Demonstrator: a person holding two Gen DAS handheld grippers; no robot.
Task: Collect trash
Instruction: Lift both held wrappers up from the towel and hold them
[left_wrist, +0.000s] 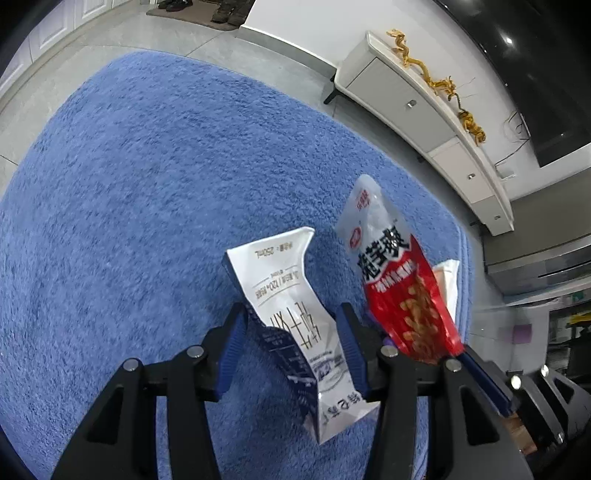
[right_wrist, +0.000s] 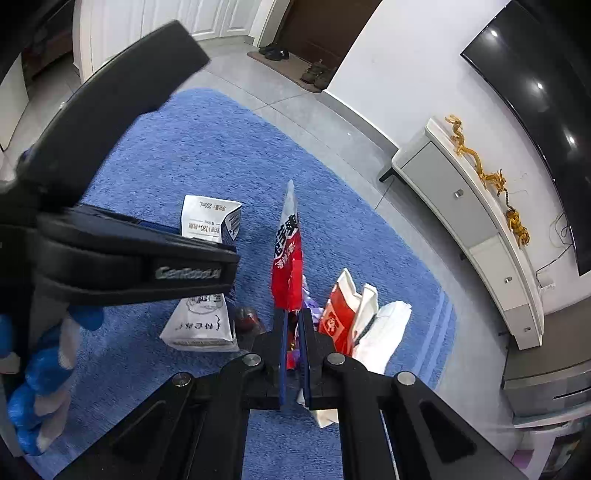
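Observation:
My left gripper (left_wrist: 295, 325) is shut on a white milk carton (left_wrist: 291, 310), crushed between the blue pads and held above the blue rug (left_wrist: 147, 184). My right gripper (right_wrist: 293, 332) is shut on a red and white snack bag (right_wrist: 288, 266), which stands up from the jaws. That bag also shows at the right of the left wrist view (left_wrist: 399, 280). In the right wrist view the carton (right_wrist: 207, 221) is partly hidden behind the left gripper's black body (right_wrist: 129, 258). A red and white paper bag (right_wrist: 340, 314) and white paper (right_wrist: 384, 332) lie on the rug beyond the right gripper.
A grey-white TV cabinet (right_wrist: 461, 206) with gold dragon ornaments (right_wrist: 491, 181) runs along the right wall under a black TV (right_wrist: 546, 110). Shoes (right_wrist: 317, 74) sit on a mat by the far door. Grey tiled floor (right_wrist: 258, 96) surrounds the rug.

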